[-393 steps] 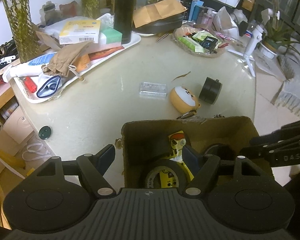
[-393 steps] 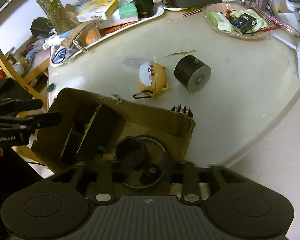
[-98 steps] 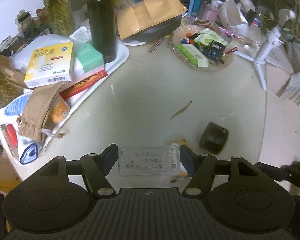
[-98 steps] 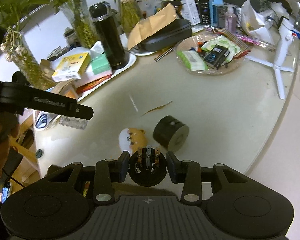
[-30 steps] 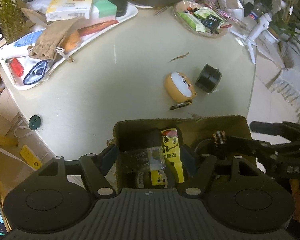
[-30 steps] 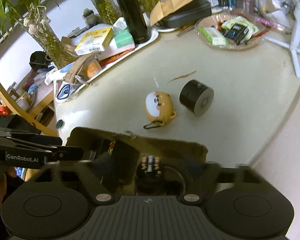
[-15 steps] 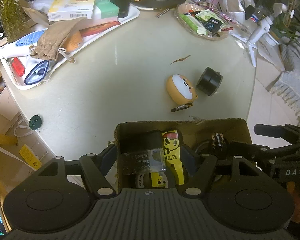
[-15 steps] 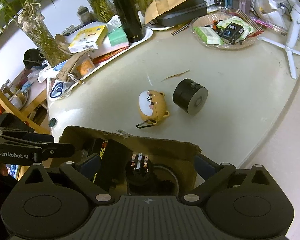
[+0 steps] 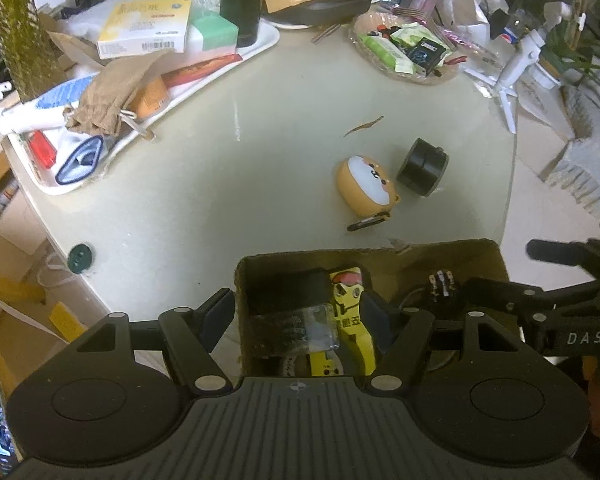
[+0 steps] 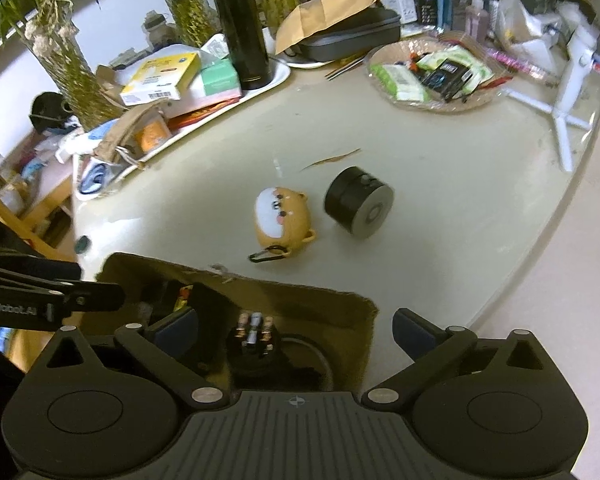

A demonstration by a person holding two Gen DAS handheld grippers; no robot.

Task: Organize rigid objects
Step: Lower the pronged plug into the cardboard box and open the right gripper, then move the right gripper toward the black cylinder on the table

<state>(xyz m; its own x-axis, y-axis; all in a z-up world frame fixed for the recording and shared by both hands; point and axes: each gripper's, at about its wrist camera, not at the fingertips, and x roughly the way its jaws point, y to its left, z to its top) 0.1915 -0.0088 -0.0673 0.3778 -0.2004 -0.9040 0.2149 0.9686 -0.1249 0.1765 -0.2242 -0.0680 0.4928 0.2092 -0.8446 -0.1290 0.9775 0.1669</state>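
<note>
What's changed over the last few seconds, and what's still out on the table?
Both picked items moved from above the table into the cardboard box. The right gripper jaws have just been opening, releasing the black plug. The left gripper still holds the clear plastic case. The bear-shaped case and black cylinder stayed put.

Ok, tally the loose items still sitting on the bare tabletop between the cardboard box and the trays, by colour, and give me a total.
Orange: 1, the bear-face case with its clip.
Black: 1, the round cylinder lying on its side.
Brown: 1, the thin dry leaf strip.
Total: 3 on the table beyond the cardboard box.
</note>
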